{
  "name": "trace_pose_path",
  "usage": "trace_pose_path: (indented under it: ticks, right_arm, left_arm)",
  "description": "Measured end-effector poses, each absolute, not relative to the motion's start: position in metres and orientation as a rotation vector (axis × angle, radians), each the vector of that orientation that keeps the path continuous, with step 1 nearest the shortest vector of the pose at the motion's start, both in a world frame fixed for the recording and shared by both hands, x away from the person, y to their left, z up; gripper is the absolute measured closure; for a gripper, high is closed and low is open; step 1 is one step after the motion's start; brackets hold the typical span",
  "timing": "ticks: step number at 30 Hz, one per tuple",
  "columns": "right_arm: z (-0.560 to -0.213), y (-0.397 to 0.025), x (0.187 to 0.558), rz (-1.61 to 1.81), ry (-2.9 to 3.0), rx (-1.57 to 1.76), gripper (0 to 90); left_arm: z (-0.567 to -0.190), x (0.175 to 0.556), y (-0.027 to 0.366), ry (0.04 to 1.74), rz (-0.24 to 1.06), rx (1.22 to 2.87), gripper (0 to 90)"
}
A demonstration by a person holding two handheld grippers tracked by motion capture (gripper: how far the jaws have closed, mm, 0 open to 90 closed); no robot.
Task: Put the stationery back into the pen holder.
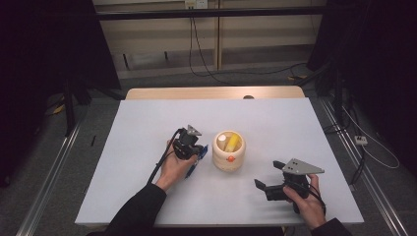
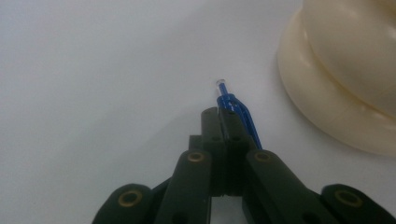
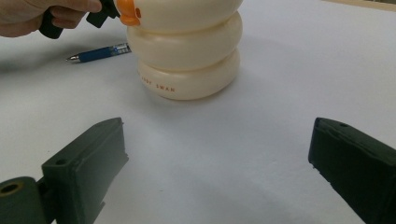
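White table top point(image 1: 147, 123): one cream, ring-stacked plastic pen holder point(image 1: 228, 151) with an orange knob on its front stands near the middle, a little toward the near edge, upright, holding a yellow item and a white one. Blue ballpoint pen point(image 2: 238, 112) lies on the surface just beside the holder's left side; left gripper point(image 2: 219, 112) has its jaws together on the pen's clip end, probably to lift it toward the holder's opening. Right gripper point(image 1: 269, 178) rests nearer the near right corner, jaws wide apart, idle. The left gripper view shows the clamp on the pen; the right gripper view gives the pen's metal tip on the table and faint lettering on the holder's base.
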State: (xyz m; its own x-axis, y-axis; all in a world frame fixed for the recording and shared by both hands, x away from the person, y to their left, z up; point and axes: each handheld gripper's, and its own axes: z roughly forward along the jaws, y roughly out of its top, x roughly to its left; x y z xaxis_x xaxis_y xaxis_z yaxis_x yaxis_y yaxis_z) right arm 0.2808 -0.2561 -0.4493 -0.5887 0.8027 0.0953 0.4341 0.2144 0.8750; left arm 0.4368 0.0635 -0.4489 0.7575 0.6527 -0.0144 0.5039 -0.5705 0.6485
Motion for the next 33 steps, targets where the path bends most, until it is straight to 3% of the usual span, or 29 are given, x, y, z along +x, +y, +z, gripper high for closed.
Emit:
trace_pose_path:
  ticks: [22,28,33]
  right_arm:
    - [-0.449,-0.257,0.28,1.328,2.114,1.15,3.6]
    - [-0.449,-0.257,0.28,1.326,2.112,1.155,3.6]
    - [-0.449,-0.256,0.281,1.323,2.113,1.155,3.6]
  left_arm:
    - [-0.44,0.433,0.068,0.87,0.265,2.287,89.8]
    - [-0.426,0.427,0.084,0.863,0.3,2.276,84.0]
    - [-0.418,0.422,0.096,0.859,0.321,2.267,67.3]
